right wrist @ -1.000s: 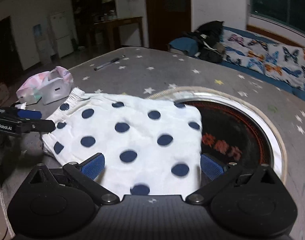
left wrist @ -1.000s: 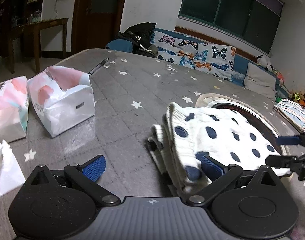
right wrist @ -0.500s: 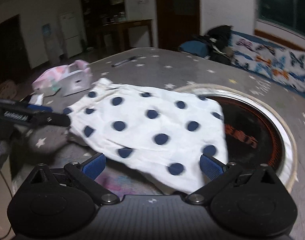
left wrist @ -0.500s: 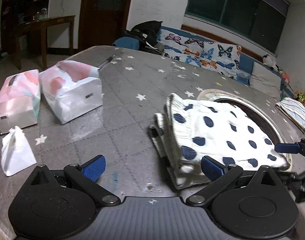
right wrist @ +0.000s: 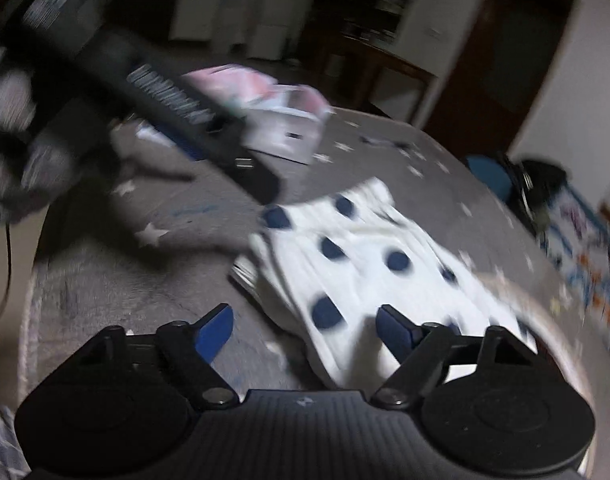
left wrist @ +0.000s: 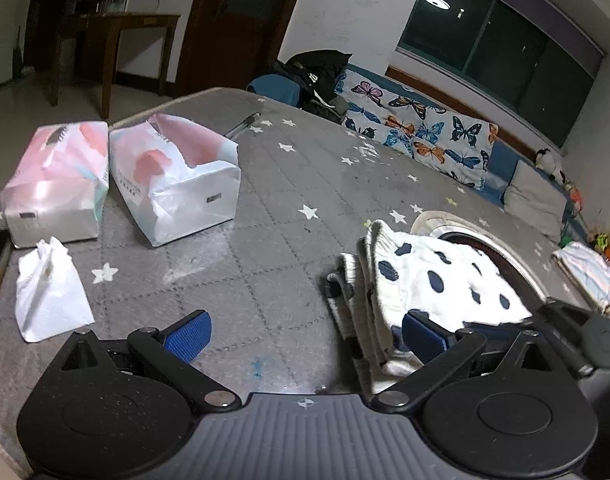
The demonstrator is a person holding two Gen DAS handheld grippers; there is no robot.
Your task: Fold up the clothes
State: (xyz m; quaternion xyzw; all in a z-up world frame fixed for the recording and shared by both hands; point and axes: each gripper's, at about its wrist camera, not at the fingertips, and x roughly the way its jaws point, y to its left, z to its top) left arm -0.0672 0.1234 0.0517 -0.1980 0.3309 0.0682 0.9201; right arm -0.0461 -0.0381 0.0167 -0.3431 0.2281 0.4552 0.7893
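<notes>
Polka-dot garment motion-blurred in right view, both tongs agape, empty.

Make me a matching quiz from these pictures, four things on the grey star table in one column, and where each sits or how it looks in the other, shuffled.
1. polka-dot garment
2. crumpled tissue
3. pen
4. striped cloth

A. far right edge
B. folded, beside the round inset
C. far side, behind the tissue packs
D. near left, in front of the packs

Pairs: 1-B, 2-D, 3-C, 4-A
</notes>
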